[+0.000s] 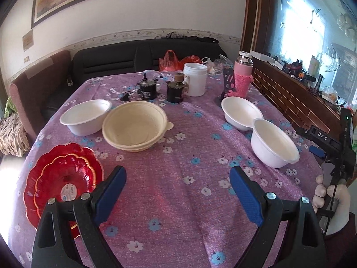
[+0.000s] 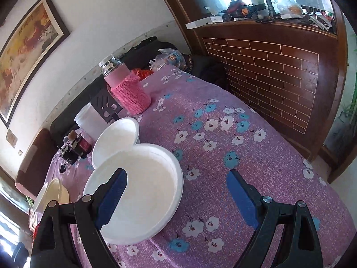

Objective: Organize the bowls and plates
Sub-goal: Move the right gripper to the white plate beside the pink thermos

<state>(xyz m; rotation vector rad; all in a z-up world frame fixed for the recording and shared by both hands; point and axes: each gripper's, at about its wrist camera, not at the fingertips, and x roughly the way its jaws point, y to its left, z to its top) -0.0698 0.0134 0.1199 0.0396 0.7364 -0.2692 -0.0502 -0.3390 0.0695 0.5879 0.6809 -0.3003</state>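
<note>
On the purple flowered tablecloth [image 1: 178, 156] stand stacked red scalloped plates [image 1: 64, 183] at the near left, a white bowl [image 1: 86, 117], nested cream bowls [image 1: 135, 126] beside it, and two white bowls at the right, one farther [image 1: 241, 112] and one nearer [image 1: 274, 143]. My left gripper [image 1: 178, 178] hangs open over bare cloth, its left finger next to the red plates. My right gripper [image 2: 177, 183] is open; its left finger is over the nearer white bowl [image 2: 142, 192], whose right rim lies between the fingers. The farther white bowl [image 2: 116, 138] sits behind.
At the table's far end stand a white jar [image 1: 195, 79], two dark jars [image 1: 175, 90], a pink sleeved bottle [image 1: 242, 74] and a black stand [image 1: 227, 84]. A dark sofa [image 1: 133, 55] lies behind, a brick-patterned wooden cabinet [image 2: 267, 71] to the right. A hand [image 1: 330, 201] holds the right gripper.
</note>
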